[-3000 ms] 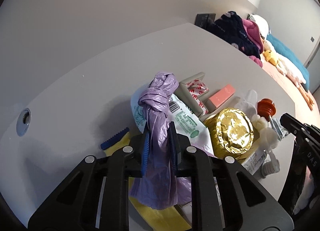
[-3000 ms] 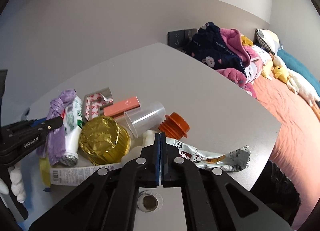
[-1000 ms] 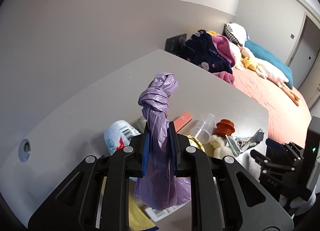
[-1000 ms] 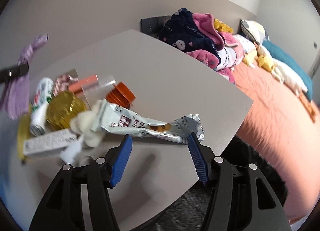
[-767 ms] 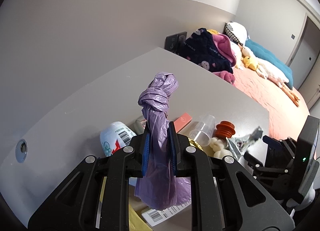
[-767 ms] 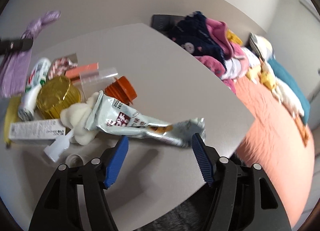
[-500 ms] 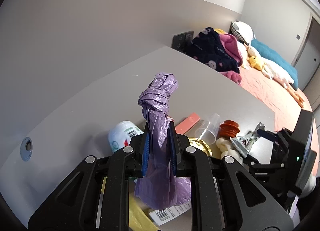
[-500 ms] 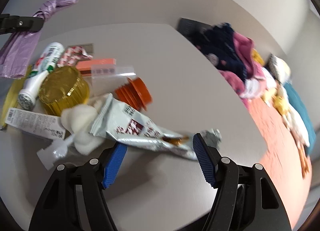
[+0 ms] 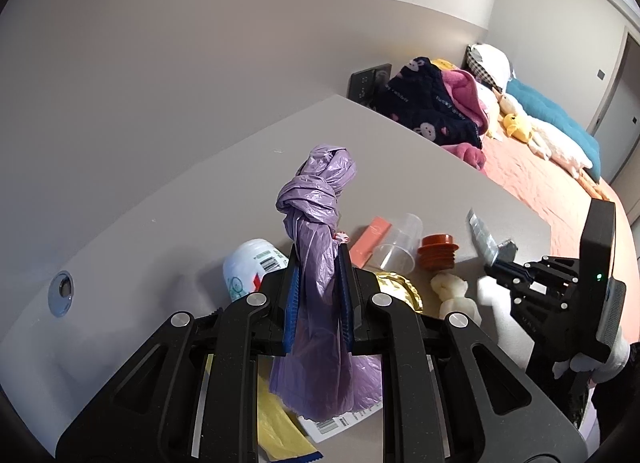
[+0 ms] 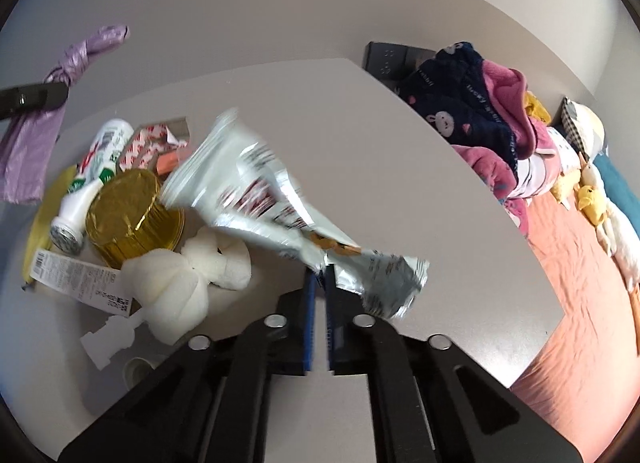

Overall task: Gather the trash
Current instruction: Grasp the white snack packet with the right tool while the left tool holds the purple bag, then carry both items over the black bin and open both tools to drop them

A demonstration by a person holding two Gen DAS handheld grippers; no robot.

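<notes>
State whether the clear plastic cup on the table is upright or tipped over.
Tipped over: the clear plastic cup lies on its side on the table, beside the orange cap.

Bare tabletop (image 10: 400, 167) beyond litter pile (image 10: 132, 215)

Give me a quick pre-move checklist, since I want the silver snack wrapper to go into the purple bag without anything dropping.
1. Right gripper pinching the crinkled silver foil snack wrapper: ok, jaws closed on its narrow part.
2. Wrapper clear of the grey table: cannot tell; its wide end looks raised but is blurred.
3. Left gripper clamped on the knotted purple plastic bag: ok.
4. Bag mouth open to receive trash: not ok; the top is knotted and no opening shows.
5. Neighbours free of the wrapper: cannot tell; the gold foil cup and white foam piece lie close beneath it.
</notes>
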